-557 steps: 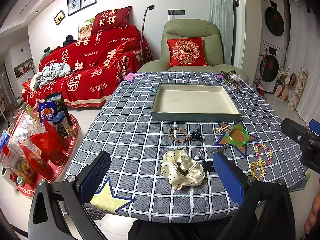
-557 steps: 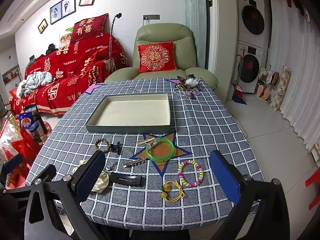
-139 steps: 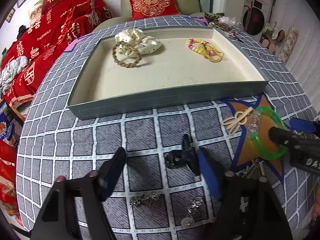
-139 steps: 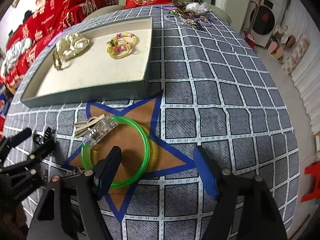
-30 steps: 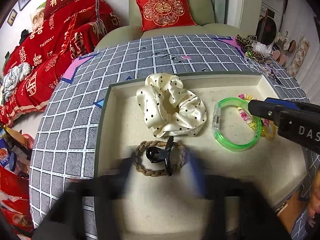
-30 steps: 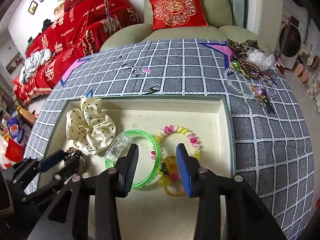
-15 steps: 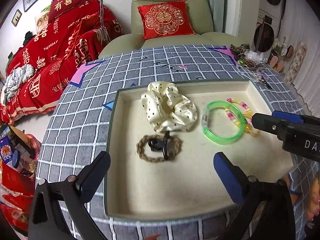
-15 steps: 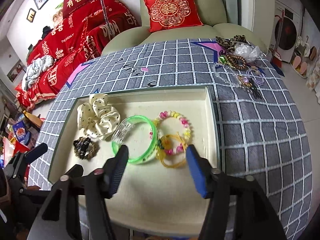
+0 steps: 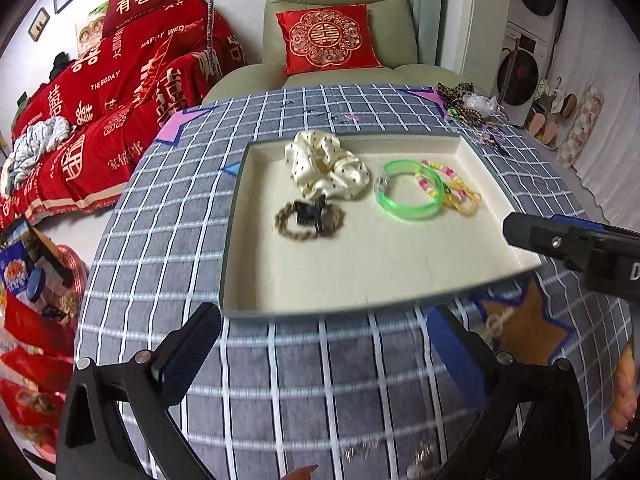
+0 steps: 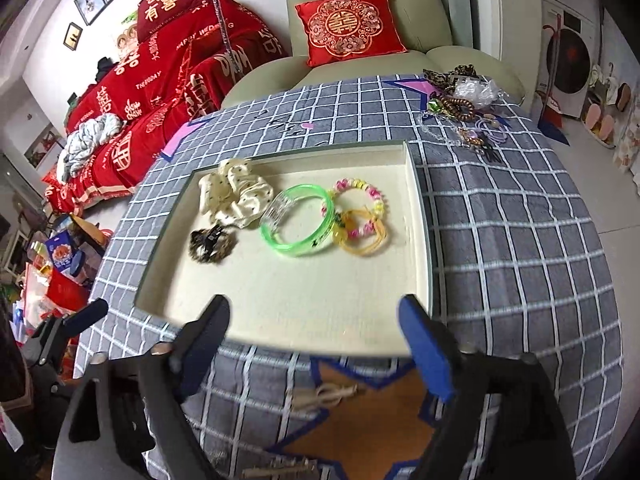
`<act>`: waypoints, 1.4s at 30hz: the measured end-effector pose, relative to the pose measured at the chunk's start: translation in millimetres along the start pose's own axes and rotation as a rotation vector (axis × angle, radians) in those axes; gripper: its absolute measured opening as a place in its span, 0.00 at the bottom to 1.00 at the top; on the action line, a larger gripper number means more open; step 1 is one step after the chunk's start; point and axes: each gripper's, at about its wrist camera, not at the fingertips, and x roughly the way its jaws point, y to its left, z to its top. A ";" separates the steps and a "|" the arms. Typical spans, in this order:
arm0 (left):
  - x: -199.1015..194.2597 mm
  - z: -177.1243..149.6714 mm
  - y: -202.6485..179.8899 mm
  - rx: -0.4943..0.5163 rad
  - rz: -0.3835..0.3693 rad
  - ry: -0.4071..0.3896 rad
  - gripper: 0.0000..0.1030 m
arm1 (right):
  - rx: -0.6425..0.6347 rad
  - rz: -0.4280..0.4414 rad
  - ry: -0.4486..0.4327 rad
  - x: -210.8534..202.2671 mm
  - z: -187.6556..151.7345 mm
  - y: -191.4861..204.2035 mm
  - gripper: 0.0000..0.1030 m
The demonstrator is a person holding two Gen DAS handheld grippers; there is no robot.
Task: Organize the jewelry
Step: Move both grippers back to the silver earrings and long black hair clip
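Note:
The shallow grey tray [image 9: 280, 314] [image 10: 422, 216] holds a cream dotted scrunchie [image 9: 324, 166] [image 10: 234, 194], a braided brown hair tie [image 9: 288, 230] with a black claw clip [image 9: 310, 214] [image 10: 210, 238] on it, a green bangle [image 9: 408, 194] [image 10: 298, 220], a beaded bracelet [image 10: 360, 190] and a yellow cord bracelet [image 10: 364, 240]. My left gripper [image 9: 324, 354] is open and empty over the cloth before the tray. My right gripper [image 10: 320, 344] is open and empty at the tray's near edge. A beige clip [image 9: 496, 322] [image 10: 332, 394] lies on the brown star.
More jewelry [image 10: 464, 108] is piled at the table's far right corner. Small metal pieces [image 10: 280, 470] lie on the cloth near me. A green armchair [image 9: 340, 20] with a red cushion and a red-draped sofa stand beyond. Bags crowd the floor at left [image 9: 32, 280].
Both grippers have pulled back from the tray toward the near side of the table. The right gripper's jaws have opened wider. The items in the tray have not moved.

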 end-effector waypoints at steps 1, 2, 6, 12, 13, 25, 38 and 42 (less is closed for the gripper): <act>-3.6 -5.4 0.7 -0.004 -0.003 0.003 1.00 | 0.003 0.004 -0.004 -4.0 -4.1 0.1 0.87; -6.0 -9.2 1.6 -0.006 -0.004 0.004 1.00 | 0.004 0.006 -0.004 -6.5 -6.8 0.0 0.87; -21.3 -28.2 6.4 -0.023 -0.001 -0.002 1.00 | 0.020 0.022 -0.010 -19.7 -21.8 -2.1 0.96; -40.8 -61.0 14.1 -0.024 0.034 -0.023 1.00 | 0.015 0.038 -0.029 -38.0 -50.3 -0.9 1.00; -42.3 -66.6 14.7 -0.022 0.045 -0.024 1.00 | 0.010 0.040 -0.038 -41.8 -56.2 0.7 1.00; -37.0 -112.3 21.8 -0.023 0.042 0.020 1.00 | 0.008 0.053 0.062 -52.4 -117.0 -4.5 1.00; -24.3 -117.1 13.1 0.034 -0.011 0.025 1.00 | -0.183 0.029 0.079 -55.7 -153.2 13.8 1.00; -18.8 -112.1 9.3 0.076 -0.023 0.019 1.00 | -0.289 0.043 0.092 -52.1 -159.0 25.6 1.00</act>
